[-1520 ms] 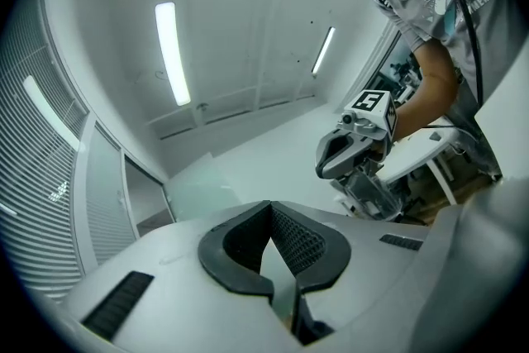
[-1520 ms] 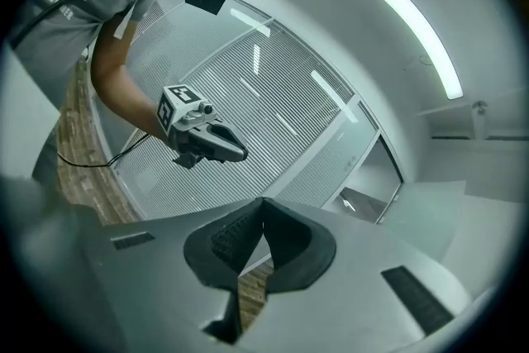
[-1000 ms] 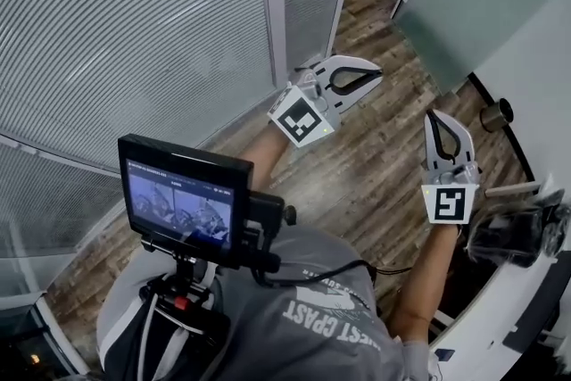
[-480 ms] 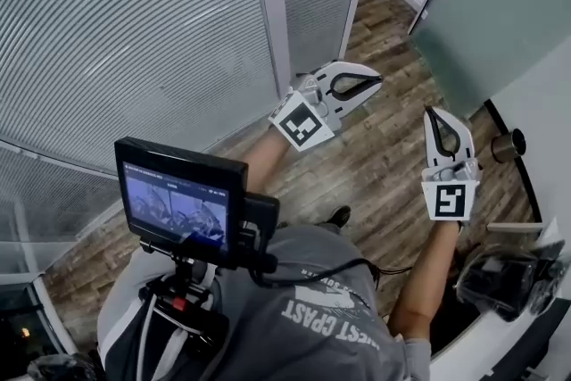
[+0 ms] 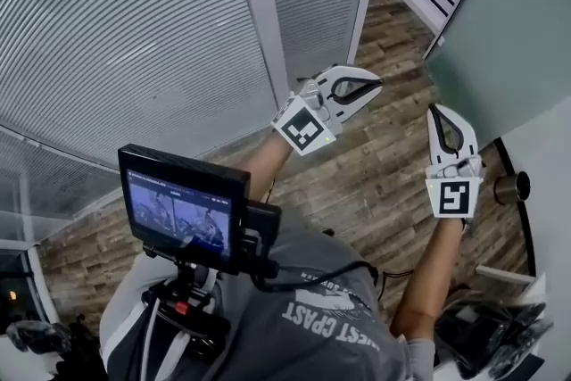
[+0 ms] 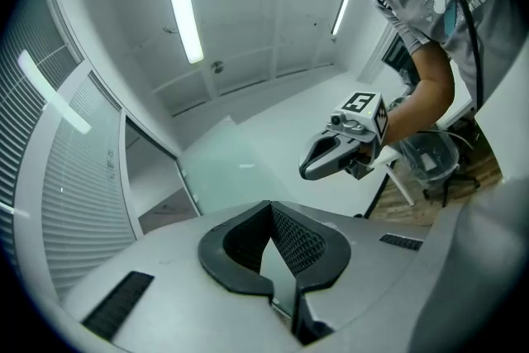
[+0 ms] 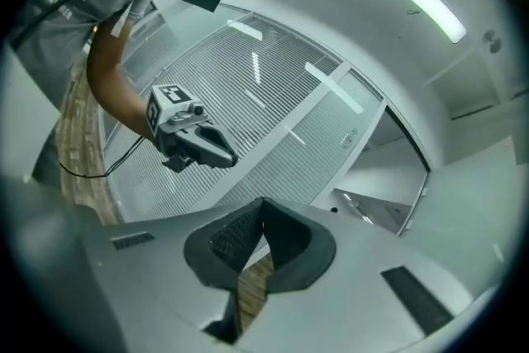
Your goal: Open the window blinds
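Nothing of the task itself looks done yet. The blinds [image 5: 134, 31] fill the upper left of the head view, their slats lying close together so that nothing shows through — they read as fully shut. Below them, at the lower left, a small monitor [image 5: 181, 208] rides on the person's chest rig. A pale window post [image 5: 257, 22] runs down from the top middle of the frame, with a narrower stretch of the same slats to its right. I can make out no cord, chain or wand on either stretch.

Just right of centre, the left gripper [image 5: 370, 86] is held out over the wooden floor [image 5: 375, 183], near the foot of the post but apart from the slats. Its own view shows the two dark pads meeting at the tips with nothing between them. Further right, the right gripper [image 5: 436, 115] also hangs over the floor, well apart from the blinds, its jaws pressed together and empty. At the upper right stands a frosted glass panel [image 5: 508, 13], which seems to have no part in the job.

As I judge it, this is the approach: both tools are closed and free, and neither touches the window. Left to do — find the control, take hold of it, and work it until the slats open.
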A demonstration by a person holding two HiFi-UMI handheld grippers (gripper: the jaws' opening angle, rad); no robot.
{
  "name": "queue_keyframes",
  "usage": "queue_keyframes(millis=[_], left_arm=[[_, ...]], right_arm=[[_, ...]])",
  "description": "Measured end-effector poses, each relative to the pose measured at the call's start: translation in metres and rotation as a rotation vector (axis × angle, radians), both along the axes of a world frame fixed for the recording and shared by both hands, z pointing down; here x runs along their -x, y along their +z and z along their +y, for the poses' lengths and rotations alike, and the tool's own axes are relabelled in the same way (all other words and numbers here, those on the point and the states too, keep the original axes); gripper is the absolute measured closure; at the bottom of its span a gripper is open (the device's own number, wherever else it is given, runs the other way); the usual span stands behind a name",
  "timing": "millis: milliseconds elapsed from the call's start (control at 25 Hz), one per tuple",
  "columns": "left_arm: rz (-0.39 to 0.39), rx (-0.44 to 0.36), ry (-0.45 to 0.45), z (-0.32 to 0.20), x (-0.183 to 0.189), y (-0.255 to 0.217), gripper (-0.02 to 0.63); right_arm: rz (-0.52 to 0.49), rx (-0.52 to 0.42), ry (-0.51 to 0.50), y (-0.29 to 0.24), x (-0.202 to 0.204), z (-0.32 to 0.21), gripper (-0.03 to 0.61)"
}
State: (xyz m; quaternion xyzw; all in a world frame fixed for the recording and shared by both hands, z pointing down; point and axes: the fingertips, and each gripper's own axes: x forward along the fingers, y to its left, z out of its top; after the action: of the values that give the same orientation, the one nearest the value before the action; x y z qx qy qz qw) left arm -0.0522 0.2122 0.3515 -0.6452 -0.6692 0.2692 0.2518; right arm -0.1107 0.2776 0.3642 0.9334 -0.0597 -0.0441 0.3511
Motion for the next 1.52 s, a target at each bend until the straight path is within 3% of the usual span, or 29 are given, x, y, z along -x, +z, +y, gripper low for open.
queue_keyframes(millis=[160,440,760,1000,1120,1520], left_arm=[[0.008,-0.034,-0.034,0.025,-0.041,0.011,0.611],[-0.009,-0.019,-0.064,0.040,-0.124,0.019,0.611],[-0.049,0.034,-0.061,0.055,-0.274,0.016,0.611],[-0.078,0.024,-0.065,0.055,-0.378,0.033,0.611],[-0.069,0.007,-0.082,0.057,-0.396,0.043,0.611],[-0.045,-0.004,-0.190,0.050,-0.417,0.042,0.611]], right_arm=[[-0.003,-0.046,-0.036,0.009,-0.048,0.027,0.577],[-0.015,-0.031,-0.072,0.018,-0.133,0.046,0.577],[-0.040,0.003,-0.082,0.009,-0.290,0.059,0.577],[-0.094,-0.002,-0.089,0.032,-0.417,0.063,0.577],[-0.090,-0.036,-0.103,0.038,-0.456,0.074,0.577],[-0.091,-0.063,-0.158,0.046,-0.527,0.101,0.577]])
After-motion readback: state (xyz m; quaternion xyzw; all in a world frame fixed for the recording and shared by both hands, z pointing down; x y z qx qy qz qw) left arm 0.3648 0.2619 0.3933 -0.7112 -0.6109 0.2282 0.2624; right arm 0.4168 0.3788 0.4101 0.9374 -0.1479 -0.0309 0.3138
